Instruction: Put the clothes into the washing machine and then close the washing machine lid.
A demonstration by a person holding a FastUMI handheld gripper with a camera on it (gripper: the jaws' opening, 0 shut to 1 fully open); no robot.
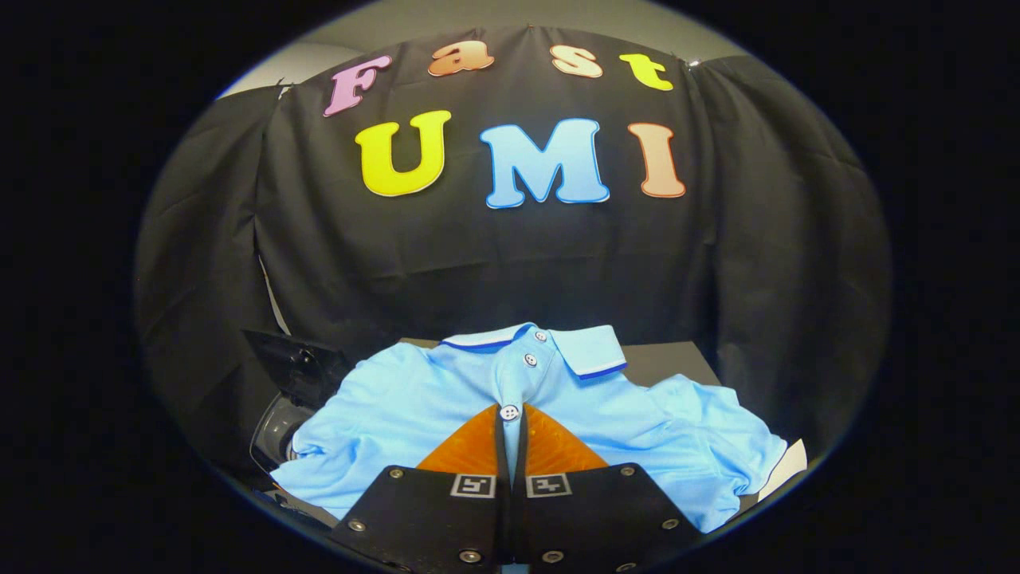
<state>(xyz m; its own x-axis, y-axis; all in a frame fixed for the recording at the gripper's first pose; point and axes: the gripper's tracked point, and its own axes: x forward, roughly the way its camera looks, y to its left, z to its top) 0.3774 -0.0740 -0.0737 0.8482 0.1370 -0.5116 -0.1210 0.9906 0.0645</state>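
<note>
1. Lying spread over a dark surface [665, 360], a light blue polo shirt [398, 414] faces up, its collar [590, 349] at the far side and its body reaching toward the near side.
2. The collar has a dark blue stripe along its edge, and a white band shows at its inner neckline.
3. Three pale buttons run down the placket [526, 375]; the nearest button [509, 412] sits right at the gripper's fingertips.
4. The gripper [510, 426] is pressed nearly together, its two fingers drawn to a narrow gap with a thin strip of the shirt's placket fabric showing between them; the fingers appear to pinch that fabric just below the nearest button.
5. The left sleeve [319, 446] bunches up at the near left, and the right sleeve [733, 446] spreads out to the right in soft folds.
6. Just left of the shirt stands the washing machine [283, 430], with a grey rounded part partly hidden by the left sleeve and its dark lid [295, 359] raised open behind it.
7. A white sheet corner [789, 466] pokes out from under the shirt at the near right.
8. Black cloth [478, 263] hangs as the booth's wall on the far side and wraps round both sides.
</note>
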